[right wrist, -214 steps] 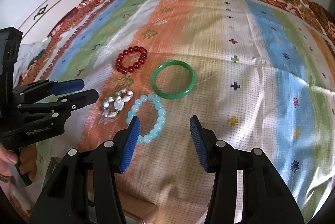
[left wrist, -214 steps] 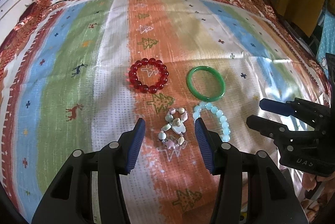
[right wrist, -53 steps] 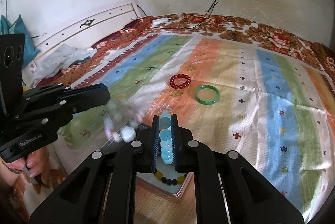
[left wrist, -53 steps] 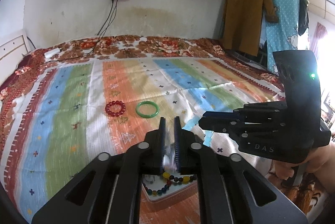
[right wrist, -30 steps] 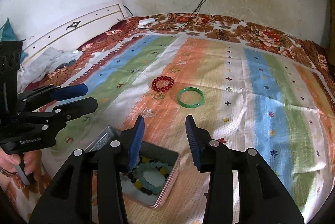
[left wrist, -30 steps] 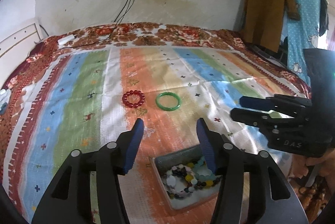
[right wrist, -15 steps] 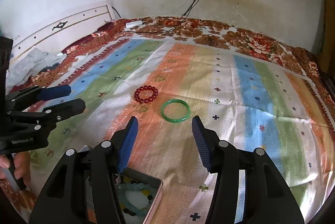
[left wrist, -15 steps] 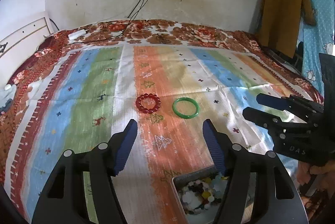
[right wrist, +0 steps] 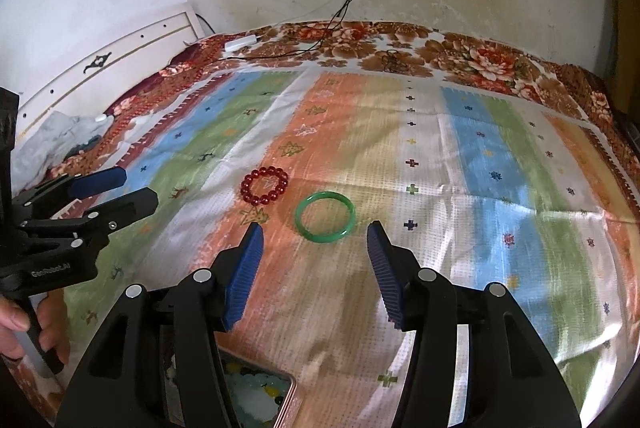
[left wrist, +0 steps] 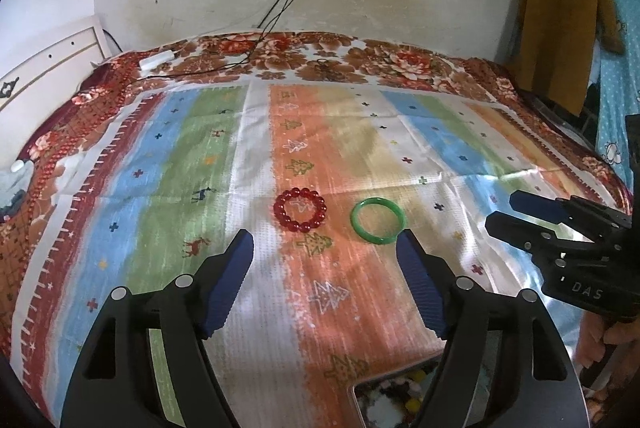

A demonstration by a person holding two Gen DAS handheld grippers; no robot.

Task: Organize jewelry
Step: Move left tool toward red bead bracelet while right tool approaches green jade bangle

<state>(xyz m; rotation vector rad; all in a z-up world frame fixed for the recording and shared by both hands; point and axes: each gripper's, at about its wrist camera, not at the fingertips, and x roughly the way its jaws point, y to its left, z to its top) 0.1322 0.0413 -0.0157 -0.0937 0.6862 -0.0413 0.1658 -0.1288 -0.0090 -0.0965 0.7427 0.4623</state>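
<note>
Left gripper (left wrist: 325,252) and right gripper (right wrist: 315,242) are held wide apart and empty above the striped bedspread (left wrist: 448,143). The metal tin (right wrist: 290,394) of beads is cut off at the bottom edge, its contents blurred. Red bead bracelet (left wrist: 300,209) and green bangle (left wrist: 377,218) are seen just beside each other, larger than half a second ago.

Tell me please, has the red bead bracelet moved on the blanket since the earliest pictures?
No. The red bead bracelet lies on the same white tree print of the blanket, just left of the green bangle, as before. Only the cameras pulled back.
</note>
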